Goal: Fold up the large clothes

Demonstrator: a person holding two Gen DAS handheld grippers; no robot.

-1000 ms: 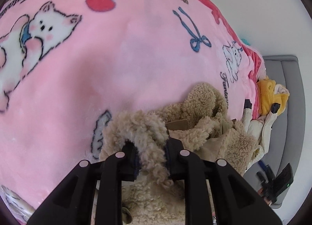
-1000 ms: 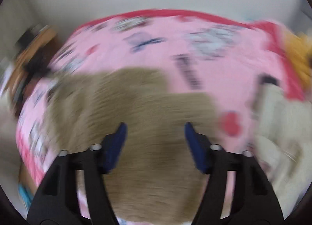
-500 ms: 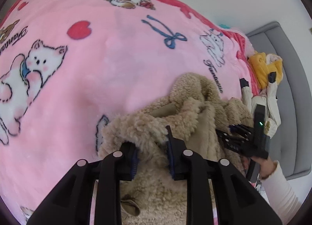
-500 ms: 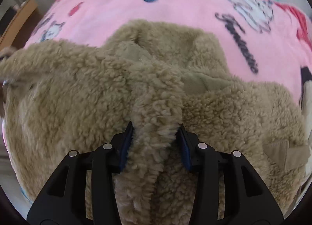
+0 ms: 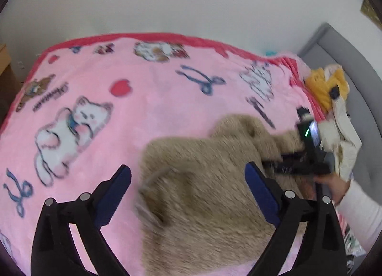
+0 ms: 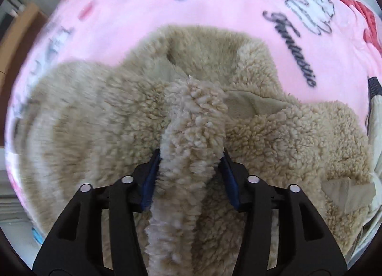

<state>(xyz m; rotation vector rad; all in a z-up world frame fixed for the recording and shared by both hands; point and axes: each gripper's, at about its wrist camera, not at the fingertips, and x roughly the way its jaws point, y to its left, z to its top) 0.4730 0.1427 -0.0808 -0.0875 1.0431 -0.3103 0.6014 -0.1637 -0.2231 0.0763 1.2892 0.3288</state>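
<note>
The tan, curly-pile fleece jacket (image 5: 205, 180) lies rumpled on the pink plush blanket printed with white cats, hearts and blue bows (image 5: 148, 99), filling the lower centre and lower right of the left wrist view and nearly the whole lower half of the right wrist view.

The left gripper (image 5: 188, 187) has just been opening and now stands wide, its blue pads clear of the fleece; nothing is between them but the jacket lying below, blurred. The right gripper (image 6: 189, 175) has also just been opening, yet a thick raised ridge of fleece (image 6: 193, 137) stands between its pads, which touch it on both sides, so it holds that fold.

That ridge runs straight up the right wrist frame, along the line the fingers point, towards the smooth beige lining (image 6: 248, 106) showing at upper centre. In the left wrist view the right gripper (image 5: 286, 168) sits at the right edge, with the person's hand (image 5: 334, 185) and white sleeve (image 5: 358, 206) behind it.

As a judgement, the right hand is the nearer and has charge of the cloth; the freed left tongs have the jacket's left part directly beneath and ahead, towards frame centre, for a fresh grip
</note>
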